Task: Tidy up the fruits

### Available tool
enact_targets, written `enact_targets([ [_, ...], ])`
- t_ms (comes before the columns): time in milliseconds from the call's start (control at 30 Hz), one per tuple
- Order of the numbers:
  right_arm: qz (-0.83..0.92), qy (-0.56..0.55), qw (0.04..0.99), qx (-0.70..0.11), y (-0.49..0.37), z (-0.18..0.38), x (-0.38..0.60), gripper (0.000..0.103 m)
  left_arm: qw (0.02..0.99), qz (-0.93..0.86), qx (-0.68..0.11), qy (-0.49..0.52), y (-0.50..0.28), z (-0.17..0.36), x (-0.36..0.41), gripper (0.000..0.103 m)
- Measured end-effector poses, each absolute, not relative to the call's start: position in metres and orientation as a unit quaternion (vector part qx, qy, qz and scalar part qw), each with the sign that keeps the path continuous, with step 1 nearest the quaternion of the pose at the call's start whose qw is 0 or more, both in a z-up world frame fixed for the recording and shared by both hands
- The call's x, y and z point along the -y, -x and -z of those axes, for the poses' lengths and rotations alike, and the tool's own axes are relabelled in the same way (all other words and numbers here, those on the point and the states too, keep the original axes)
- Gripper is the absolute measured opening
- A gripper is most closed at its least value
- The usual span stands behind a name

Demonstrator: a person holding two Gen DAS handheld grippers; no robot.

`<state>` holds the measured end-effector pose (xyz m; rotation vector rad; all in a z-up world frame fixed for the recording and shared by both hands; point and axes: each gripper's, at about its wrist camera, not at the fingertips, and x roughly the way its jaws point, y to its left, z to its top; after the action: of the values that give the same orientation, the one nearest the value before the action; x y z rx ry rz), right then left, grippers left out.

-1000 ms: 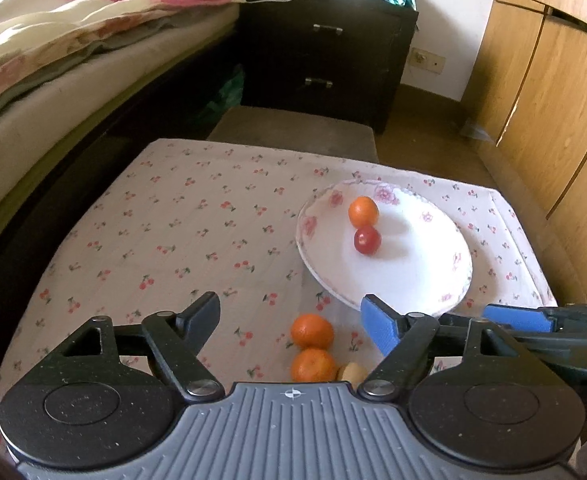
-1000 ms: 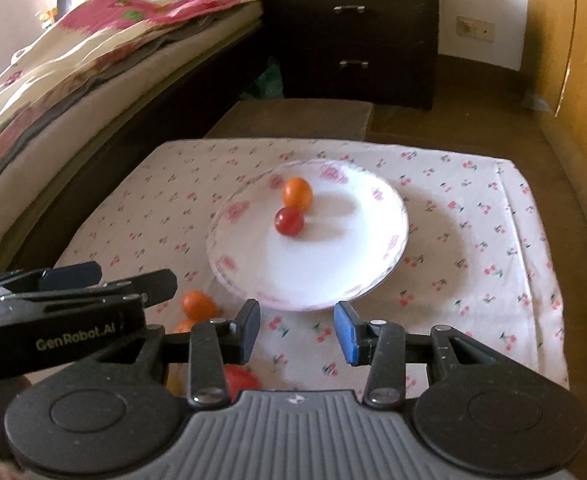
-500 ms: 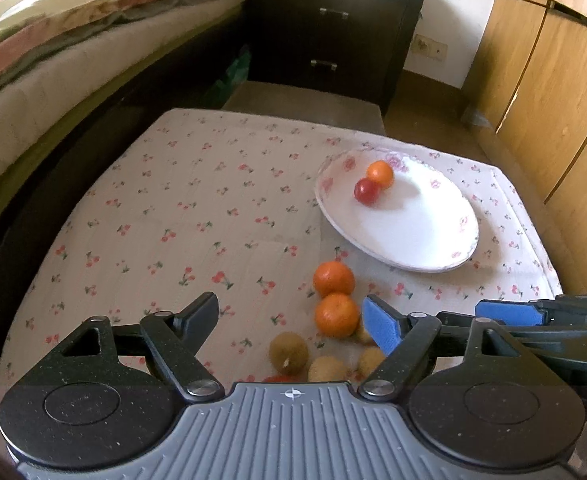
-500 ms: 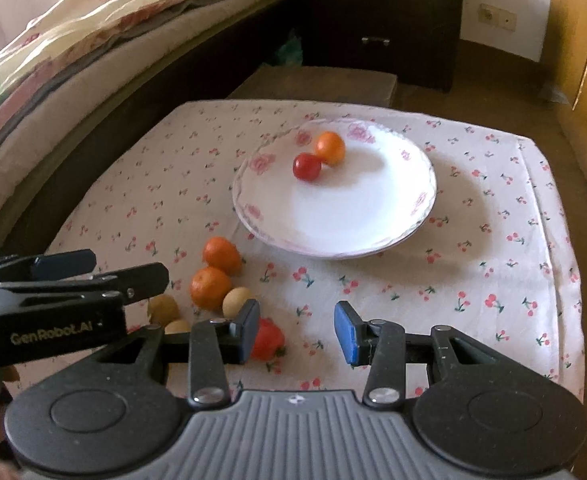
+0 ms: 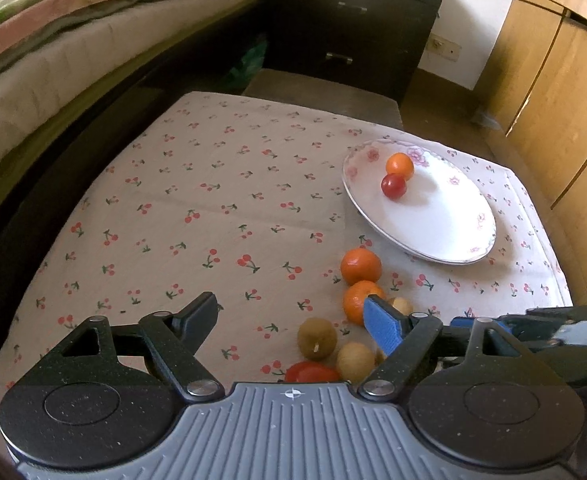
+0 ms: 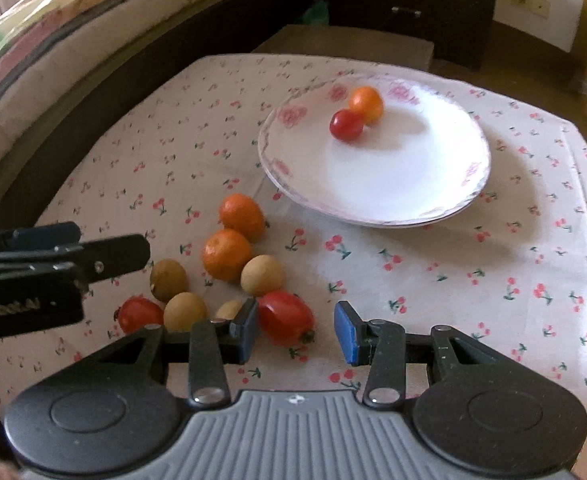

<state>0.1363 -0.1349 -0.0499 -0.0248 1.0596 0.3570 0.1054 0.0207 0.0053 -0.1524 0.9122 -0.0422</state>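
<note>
A white plate (image 6: 405, 184) (image 5: 445, 220) holds an orange fruit (image 6: 366, 104) and a red tomato (image 6: 346, 125). On the cherry-print cloth, two oranges (image 6: 241, 217) (image 6: 226, 254), several brown round fruits (image 6: 262, 275) and two red tomatoes (image 6: 285, 317) (image 6: 139, 314) lie in a cluster. My right gripper (image 6: 296, 330) is open, with the nearer tomato between its fingers just ahead. My left gripper (image 5: 293, 320) is open and empty above the cluster's left side; it also shows in the right wrist view (image 6: 53, 264).
The cloth-covered low table (image 5: 213, 208) stands beside a bed (image 5: 53, 60) on the left. A dark drawer cabinet (image 5: 349, 28) is behind, wooden cupboards (image 5: 565, 100) on the right.
Both grippers have pulled back toward the near edge and dropped lower. The fruit cluster has come into fuller view, and the red tomato now lies between my right fingers.
</note>
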Motion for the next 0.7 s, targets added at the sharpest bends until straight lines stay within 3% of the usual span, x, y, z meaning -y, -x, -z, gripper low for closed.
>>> enact_targets([
  [100, -0.167, 0.021, 0.846, -0.506, -0.137, 0.055, 0.132, 0.042, 0.894, 0.023, -0.441, 0.076, -0.106, -0.005, -0.020, 0.086],
  [233, -0.170, 0.022, 0.845, -0.506, -0.136, 0.053, 0.131, 0.033, 0.893, 0.025, -0.443, 0.075, -0.106, -0.004, -0.019, 0.086],
  [700, -0.150, 0.019, 0.846, -0.512, -0.117, 0.045, 0.151, 0.031, 0.881, 0.048, -0.466, 0.069, -0.101, 0.006, -0.012, 0.083],
])
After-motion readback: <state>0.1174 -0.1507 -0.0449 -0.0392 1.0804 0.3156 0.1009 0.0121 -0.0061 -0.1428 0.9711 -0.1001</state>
